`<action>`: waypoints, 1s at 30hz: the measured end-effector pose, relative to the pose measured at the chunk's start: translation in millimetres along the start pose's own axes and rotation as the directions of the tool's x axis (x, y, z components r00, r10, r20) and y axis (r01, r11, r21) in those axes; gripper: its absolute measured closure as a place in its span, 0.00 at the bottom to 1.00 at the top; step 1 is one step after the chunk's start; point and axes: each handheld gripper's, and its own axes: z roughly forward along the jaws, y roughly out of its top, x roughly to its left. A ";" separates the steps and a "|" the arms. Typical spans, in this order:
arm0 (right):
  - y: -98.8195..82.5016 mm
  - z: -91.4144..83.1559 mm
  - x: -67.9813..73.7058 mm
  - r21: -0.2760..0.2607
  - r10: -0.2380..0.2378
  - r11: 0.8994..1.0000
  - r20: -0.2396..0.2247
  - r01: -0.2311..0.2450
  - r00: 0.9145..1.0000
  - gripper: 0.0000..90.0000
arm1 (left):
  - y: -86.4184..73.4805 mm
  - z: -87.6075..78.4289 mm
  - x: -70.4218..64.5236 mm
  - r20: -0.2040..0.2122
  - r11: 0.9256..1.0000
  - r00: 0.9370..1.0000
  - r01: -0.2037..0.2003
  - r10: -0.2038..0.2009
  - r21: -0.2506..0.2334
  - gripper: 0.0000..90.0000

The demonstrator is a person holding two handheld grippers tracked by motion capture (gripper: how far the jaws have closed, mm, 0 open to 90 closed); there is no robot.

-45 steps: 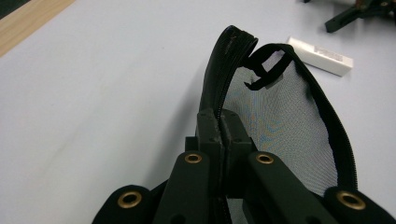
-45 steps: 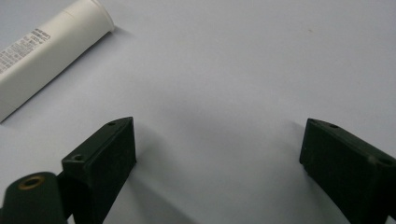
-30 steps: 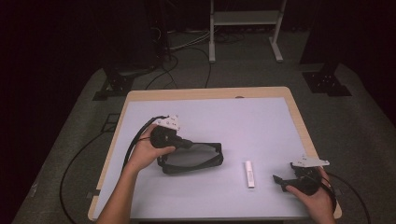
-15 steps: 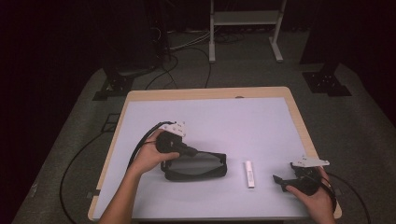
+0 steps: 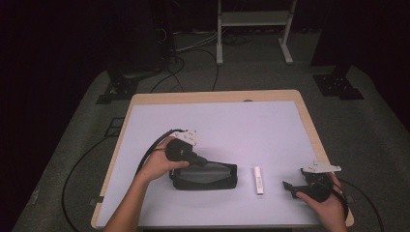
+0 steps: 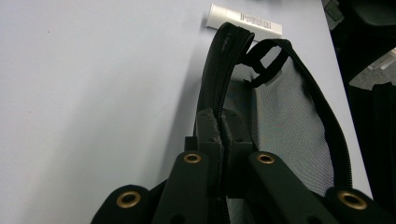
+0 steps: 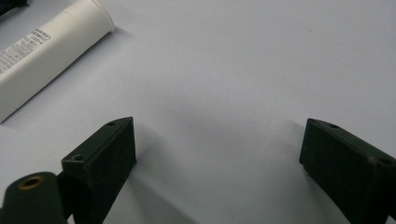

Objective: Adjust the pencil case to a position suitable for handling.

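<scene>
A person at a lavender-topped bench [image 5: 251,121] is working a black mesh pouch [image 5: 205,176], which is lying at the lower centre of the high view. The left gripper [image 5: 193,157] is clenching the pouch's zippered rim [image 6: 219,93], its 2 jaws pinched tight on the fabric edge in the left gripper view, with the mesh wall bowing away to the right of that frame. A white tube [image 5: 259,180] is lying just right of the pouch, apart from it, and is showing again at the upper left of the right gripper view [image 7: 44,51]. The right gripper [image 5: 295,186] is resting low at the lower right of the high view, jaws released and wide, nothing between them.

The step in hand appears to be holding the pouch mouth open so the tube can go in. Doing it well likely means keeping the pinch firm on the rim, lifting it enough to gape the opening toward the tube, and bringing the right jaws across the tube's middle, square to its length, so that it is not rolling away on the smooth bench.
</scene>
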 end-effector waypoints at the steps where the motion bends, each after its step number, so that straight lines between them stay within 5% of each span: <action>1: 0.0 0.0 0.0 0.000 0.000 1.000 0.000 0.000 1.000 0.11 | 0.1 0.2 0.1 -0.001 1.000 1.000 -0.001 0.001 -0.001 0.98; 11: -0.2 0.0 0.2 -0.002 -0.001 1.000 0.000 0.001 1.000 0.11 | -0.4 -0.3 1.8 -0.075 1.000 0.997 0.021 -0.022 -0.008 0.71; 17: -0.2 0.0 0.1 -0.002 0.000 1.000 -0.001 0.000 1.000 0.11 | -4.0 -6.1 0.3 -0.129 0.998 0.990 0.061 -0.064 -0.026 0.55; 25: -0.1 0.0 -0.1 -0.002 0.001 1.000 -0.002 -0.001 1.000 0.11 | -8.6 -19.1 -2.0 -0.197 0.990 0.972 0.115 -0.128 -0.076 0.34; 29: -0.1 -0.2 -0.2 -0.002 0.004 1.000 -0.003 -0.004 1.000 0.11 | -12.6 -24.5 -6.0 -0.233 0.986 0.960 0.136 -0.155 -0.094 0.26; 30: -0.1 -0.1 -0.2 -0.002 0.003 1.000 -0.003 -0.003 1.000 0.11 | -14.6 -26.9 -9.1 -0.257 0.984 0.952 0.146 -0.167 -0.102 0.23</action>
